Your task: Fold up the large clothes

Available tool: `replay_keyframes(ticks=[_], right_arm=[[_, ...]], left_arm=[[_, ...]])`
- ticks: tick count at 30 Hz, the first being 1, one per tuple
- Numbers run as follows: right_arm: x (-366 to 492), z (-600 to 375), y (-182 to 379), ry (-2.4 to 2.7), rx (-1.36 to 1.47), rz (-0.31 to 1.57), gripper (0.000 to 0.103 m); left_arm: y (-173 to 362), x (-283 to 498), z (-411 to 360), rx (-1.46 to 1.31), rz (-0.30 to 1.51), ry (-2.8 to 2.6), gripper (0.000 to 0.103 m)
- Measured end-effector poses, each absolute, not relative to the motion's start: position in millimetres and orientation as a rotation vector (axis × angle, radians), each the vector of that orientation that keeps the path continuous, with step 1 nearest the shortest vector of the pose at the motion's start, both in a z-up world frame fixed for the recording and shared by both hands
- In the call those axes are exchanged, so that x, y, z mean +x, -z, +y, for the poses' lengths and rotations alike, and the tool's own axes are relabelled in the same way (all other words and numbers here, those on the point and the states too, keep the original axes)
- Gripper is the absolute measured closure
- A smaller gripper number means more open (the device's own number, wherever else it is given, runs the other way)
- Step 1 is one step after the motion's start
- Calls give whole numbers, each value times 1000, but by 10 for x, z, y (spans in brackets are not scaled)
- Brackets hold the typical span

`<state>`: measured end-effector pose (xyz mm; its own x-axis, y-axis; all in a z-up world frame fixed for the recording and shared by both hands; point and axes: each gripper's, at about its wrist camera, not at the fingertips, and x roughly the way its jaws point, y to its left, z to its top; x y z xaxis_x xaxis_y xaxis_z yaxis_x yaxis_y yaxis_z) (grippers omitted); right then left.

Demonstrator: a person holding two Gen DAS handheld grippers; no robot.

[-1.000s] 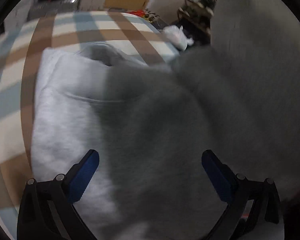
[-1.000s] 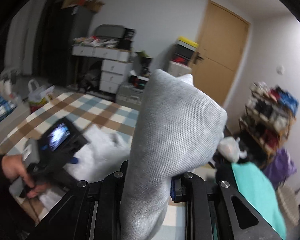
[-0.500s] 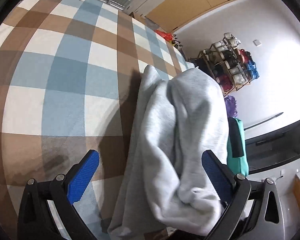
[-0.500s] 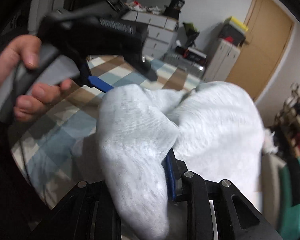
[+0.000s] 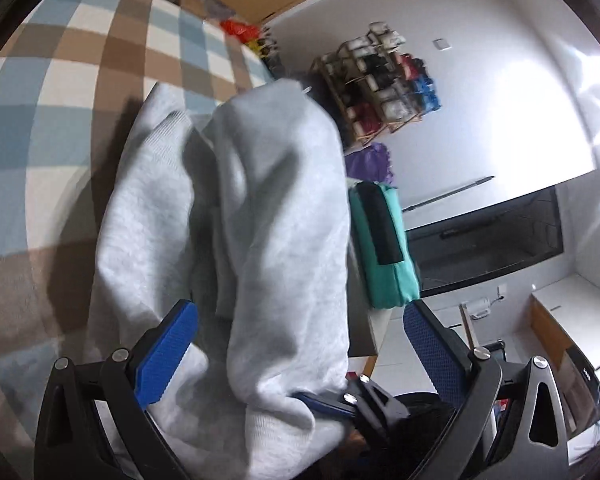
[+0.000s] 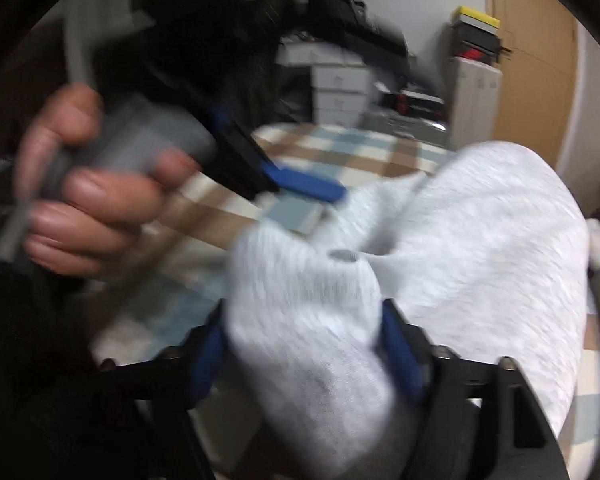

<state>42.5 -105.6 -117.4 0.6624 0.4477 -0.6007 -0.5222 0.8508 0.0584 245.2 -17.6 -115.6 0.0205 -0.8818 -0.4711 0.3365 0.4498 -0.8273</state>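
Your right tool [image 6: 300, 344] has just spread its jaws, the grey sweatshirt [image 5: 260, 208] slack between them, dropping the fold onto the checked bed [image 5: 40, 128]; your left tool [image 5: 296, 344] stands released, clear.

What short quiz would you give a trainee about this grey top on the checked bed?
1. True or false: the light grey fleece garment lies on a plain white sheet.
2. The left gripper has its jaws: A) wide apart, B) shut tight, C) out of sight.
3. What colour is the soft padded object with the black strip beside the bed?

Key: 1 false, on a blue, brown and white checked bedcover; 2 A; 3 teal.
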Motion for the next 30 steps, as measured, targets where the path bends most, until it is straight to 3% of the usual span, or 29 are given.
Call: replay_keyframes(ticks=[7, 9, 13, 15, 16, 17, 19, 24, 26, 30], right_arm=[[37, -2247, 1070, -708, 445, 564, 21], [55, -2617, 1121, -638, 596, 513, 10], [322, -3082, 1334, -489, 812, 542, 9], [509, -3140, 1463, -459, 885, 619, 11], [587, -3128, 1544, -461, 908, 675, 17], [640, -3108, 1587, -452, 908, 713, 26], [592, -3078, 1546, -421, 856, 705, 34], [500, -2801, 1404, -453, 692, 683, 62], [535, -2615, 1411, -542, 648, 724, 98], [687, -2356, 1457, -555, 552, 797, 103]], left_arm=[[954, 2255, -600, -310, 1289, 960, 3], [1033, 2164, -809, -190, 1357, 938, 3], [1390, 2033, -1141, 19, 1495, 832, 4], [1443, 1971, -1189, 30, 1485, 831, 31], [1440, 1957, -1201, 4, 1487, 862, 60], [1399, 1948, -1186, -22, 1473, 857, 78], [1256, 1937, -1144, -23, 1421, 839, 91], [810, 1888, -907, -115, 1313, 894, 94], [752, 1862, -853, -105, 1293, 890, 94], [1020, 1952, -772, -51, 1322, 797, 94]])
